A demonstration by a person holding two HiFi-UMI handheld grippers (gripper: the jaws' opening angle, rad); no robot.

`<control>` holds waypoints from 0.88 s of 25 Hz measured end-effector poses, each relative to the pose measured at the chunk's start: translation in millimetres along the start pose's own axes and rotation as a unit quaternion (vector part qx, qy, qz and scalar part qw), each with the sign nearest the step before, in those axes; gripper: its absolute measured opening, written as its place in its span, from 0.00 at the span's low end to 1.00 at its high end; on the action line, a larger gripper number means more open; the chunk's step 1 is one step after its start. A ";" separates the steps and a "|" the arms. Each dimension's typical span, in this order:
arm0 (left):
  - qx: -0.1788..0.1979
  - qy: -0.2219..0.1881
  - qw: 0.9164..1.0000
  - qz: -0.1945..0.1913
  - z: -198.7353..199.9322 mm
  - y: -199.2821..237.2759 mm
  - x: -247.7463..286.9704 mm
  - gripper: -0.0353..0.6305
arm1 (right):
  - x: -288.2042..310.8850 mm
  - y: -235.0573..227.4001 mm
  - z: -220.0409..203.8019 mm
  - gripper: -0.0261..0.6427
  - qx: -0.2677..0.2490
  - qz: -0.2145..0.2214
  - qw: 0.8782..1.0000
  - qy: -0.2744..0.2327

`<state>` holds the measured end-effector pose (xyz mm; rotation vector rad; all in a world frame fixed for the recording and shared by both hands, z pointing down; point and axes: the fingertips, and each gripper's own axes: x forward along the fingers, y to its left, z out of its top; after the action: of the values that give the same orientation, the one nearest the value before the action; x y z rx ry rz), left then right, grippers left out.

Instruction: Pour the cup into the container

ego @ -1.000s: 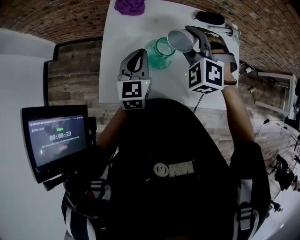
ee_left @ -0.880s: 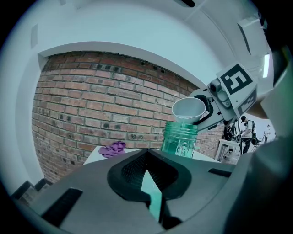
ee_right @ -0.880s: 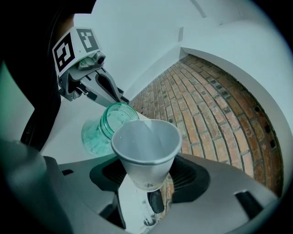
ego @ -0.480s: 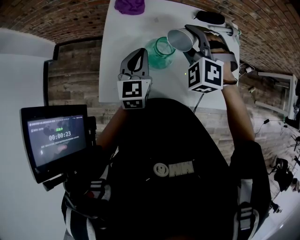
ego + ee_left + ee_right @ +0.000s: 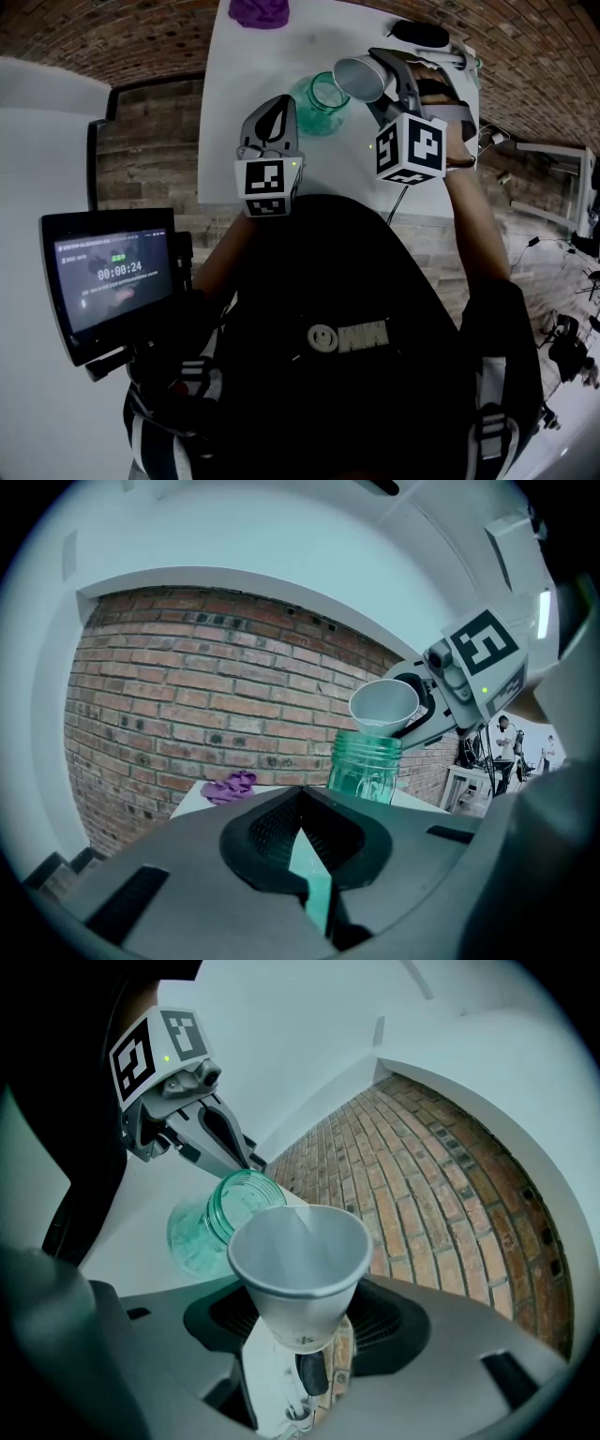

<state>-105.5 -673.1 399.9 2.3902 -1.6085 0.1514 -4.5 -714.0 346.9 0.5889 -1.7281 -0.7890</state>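
A white paper cup is tipped on its side with its mouth over the green glass jar, which stands upright on the white table. My right gripper is shut on the cup's base. In the right gripper view the cup shows a bare white inside, and the jar lies just beyond its rim. My left gripper hovers just left of the jar without touching it, jaws shut on nothing. From the left gripper view the cup leans over the jar.
A purple cloth lies at the table's far edge. A black object sits at the far right corner. A screen is mounted at my left. Brick floor surrounds the table.
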 end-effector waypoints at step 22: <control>0.006 -0.006 1.000 -0.002 2.6 -2.4 0.7 0.05 | -2.2 -1.6 -0.1 0.45 -0.005 -0.001 1.000 0.002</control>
<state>-103.1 -673.6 397.2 2.4072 -1.6134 0.1453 -3.8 -713.5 344.3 0.5863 -1.7203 -0.7971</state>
